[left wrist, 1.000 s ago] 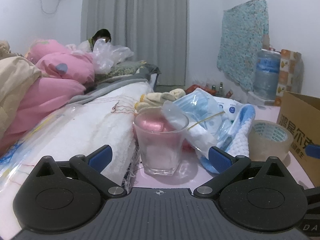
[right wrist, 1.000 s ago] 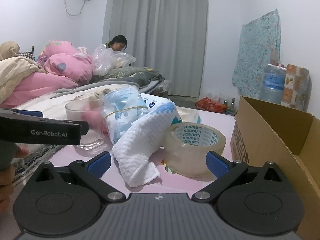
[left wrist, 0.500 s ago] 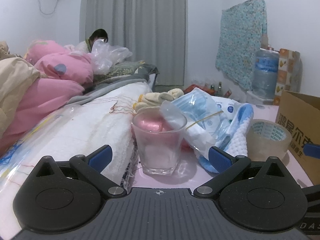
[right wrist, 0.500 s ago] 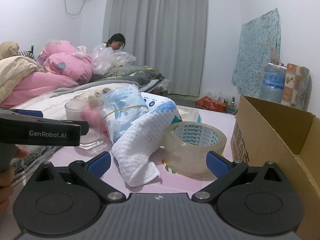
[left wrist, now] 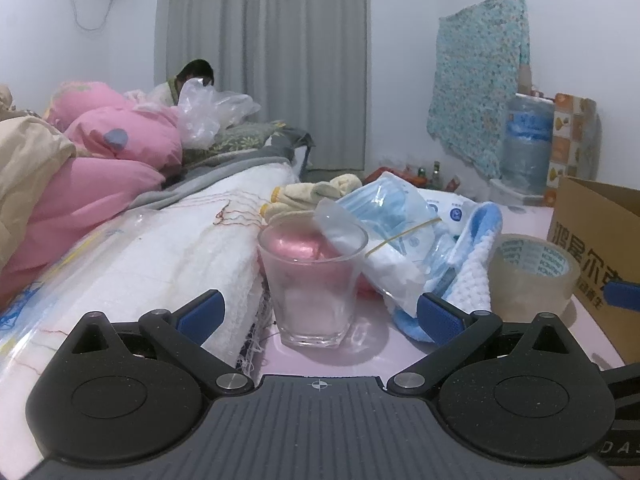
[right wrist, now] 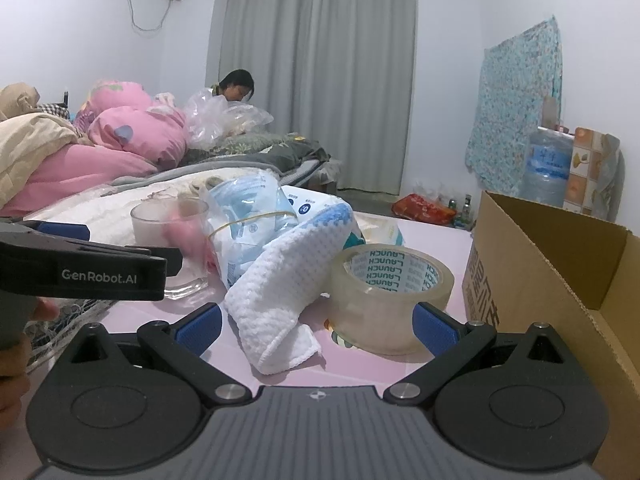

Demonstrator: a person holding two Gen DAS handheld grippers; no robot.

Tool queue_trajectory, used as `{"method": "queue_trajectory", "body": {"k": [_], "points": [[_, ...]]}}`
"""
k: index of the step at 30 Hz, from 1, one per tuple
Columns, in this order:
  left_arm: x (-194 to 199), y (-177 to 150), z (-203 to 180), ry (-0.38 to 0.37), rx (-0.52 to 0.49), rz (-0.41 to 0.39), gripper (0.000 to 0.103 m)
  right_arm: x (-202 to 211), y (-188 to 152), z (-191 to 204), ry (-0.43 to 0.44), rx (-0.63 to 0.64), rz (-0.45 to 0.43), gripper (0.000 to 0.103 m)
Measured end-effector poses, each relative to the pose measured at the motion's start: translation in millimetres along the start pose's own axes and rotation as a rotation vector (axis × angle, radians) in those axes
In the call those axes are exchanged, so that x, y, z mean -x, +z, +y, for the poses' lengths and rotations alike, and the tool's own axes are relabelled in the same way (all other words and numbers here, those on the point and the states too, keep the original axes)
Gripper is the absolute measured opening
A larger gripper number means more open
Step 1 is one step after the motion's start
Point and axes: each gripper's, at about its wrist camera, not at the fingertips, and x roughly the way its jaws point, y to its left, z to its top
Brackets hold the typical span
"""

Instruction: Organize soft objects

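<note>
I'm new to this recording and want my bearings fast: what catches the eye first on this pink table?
A clear drinking glass with something pink inside stands straight ahead of the open left claw. Right of it, a white waffle-weave cloth with blue edging slumps against a clear bag of blue face masks. A roll of clear packing tape lies beside an open brown cardboard box at the right edge.

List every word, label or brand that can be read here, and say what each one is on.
"GenRobot.AI": side of the left gripper.
"LAUNCH", repeated: inner core of the tape roll.
"DAS", cut off: right gripper's body at the frame edge.
Chinese print on the cardboard box: partly hidden, unreadable.
Water jug label: too blurred.
</note>
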Motion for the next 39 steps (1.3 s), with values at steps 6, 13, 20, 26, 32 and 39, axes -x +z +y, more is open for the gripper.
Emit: {"method": "queue_trajectory", "body": {"k": [6,13,20,26,32,39], "points": [[0.5,-1.3,-2.6,-0.004,-0.009,0.0,0.103,-0.7,0.2,-0.3,-0.002,-0.001,0.011,0.044],[0.5,-1.3,-3.2,-0.002,-0.011,0.0,0.103,-0.8,0.2,0.0,0.0,0.0,0.012,0.044],[1.2,-1.9,-4.4,-0.004,-0.025,-0.012,0.103,0.6,0.8,0.8,0.0,0.002,0.002,0.044],[-0.2,-2.8,-3.4,-0.007,-0.018,-0.001,0.103,-0.9,1.2,1.4,-0.003,0.004,0.007,0.044],[-0.6,-3.2,-4.3,-0.012,-0.019,0.001,0.103,-2.5,1.0,0.6,0.0,0.0,0.018,0.044],[-1.2,-5.5,-6.5,-0.024,-0.022,0.014,0.103,-4.4,1.4,0.1,0.002,-0.003,0.026,0.044]]}}
